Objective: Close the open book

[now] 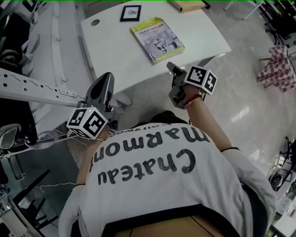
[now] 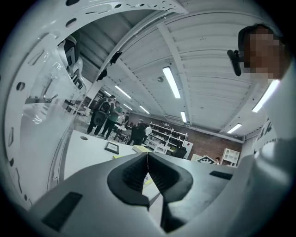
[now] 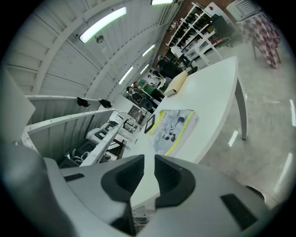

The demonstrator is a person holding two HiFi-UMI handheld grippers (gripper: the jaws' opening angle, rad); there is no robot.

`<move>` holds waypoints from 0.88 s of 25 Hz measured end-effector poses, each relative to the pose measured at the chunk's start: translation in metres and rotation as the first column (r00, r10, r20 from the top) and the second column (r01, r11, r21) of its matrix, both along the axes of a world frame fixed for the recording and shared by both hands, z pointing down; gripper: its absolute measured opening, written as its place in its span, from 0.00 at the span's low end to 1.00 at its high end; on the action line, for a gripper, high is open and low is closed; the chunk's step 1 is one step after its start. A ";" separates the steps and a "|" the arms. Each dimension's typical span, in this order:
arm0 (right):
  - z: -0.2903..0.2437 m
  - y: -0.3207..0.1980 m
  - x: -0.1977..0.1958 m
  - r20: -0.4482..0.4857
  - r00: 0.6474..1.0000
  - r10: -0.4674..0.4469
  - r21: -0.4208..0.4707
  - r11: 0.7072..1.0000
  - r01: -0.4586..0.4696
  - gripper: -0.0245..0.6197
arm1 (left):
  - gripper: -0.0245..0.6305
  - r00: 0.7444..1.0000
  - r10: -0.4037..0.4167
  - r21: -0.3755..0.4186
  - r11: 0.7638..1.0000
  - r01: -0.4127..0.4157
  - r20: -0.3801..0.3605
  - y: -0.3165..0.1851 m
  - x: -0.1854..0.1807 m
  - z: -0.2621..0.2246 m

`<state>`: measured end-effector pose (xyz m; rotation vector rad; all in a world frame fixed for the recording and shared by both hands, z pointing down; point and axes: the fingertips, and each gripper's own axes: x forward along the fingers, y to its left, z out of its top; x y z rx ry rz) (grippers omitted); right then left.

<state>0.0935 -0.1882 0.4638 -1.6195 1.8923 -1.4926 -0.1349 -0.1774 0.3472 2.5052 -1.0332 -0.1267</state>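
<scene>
The book (image 1: 157,39) lies flat on the white table (image 1: 111,55) with its yellow-edged cover facing up; the right gripper view has it (image 3: 175,129) ahead of the jaws. Both grippers hang off the table's near edge, well short of the book. My left gripper (image 1: 107,75) sits at the table's near left corner, its pads pressed together with nothing between them (image 2: 148,159). My right gripper (image 1: 170,66) is below the near edge, right of centre, pointing at the book; a narrow empty gap shows between its jaws (image 3: 149,162).
A small black picture frame (image 1: 131,13), a beige board (image 1: 187,4) and a round grommet (image 1: 95,22) are at the table's far end. A white perforated beam (image 1: 32,88) runs at the left. A checked cloth (image 1: 277,69) hangs at right over the glossy floor.
</scene>
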 end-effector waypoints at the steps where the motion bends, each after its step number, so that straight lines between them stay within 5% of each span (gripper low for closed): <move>1: -0.009 0.004 -0.004 -0.019 1.000 -0.002 0.024 1.000 0.002 0.17 | 0.07 1.000 0.012 -0.001 1.000 -0.012 0.000 0.003 0.000 0.001; 6: -0.049 0.025 -0.020 -0.191 0.981 -0.021 0.123 0.991 0.045 0.17 | 0.07 0.999 0.053 -0.016 0.998 -0.053 -0.002 0.023 -0.001 0.006; 12: -0.086 0.047 -0.028 -0.409 0.912 -0.034 0.216 0.967 0.132 0.17 | 0.07 0.998 0.063 -0.017 0.998 -0.063 -0.015 0.043 -0.001 0.010; 22: -0.090 0.062 -0.019 -0.465 0.882 -0.081 0.233 0.949 0.210 0.16 | 0.07 0.999 0.034 -0.005 0.999 -0.034 0.003 0.067 0.016 0.003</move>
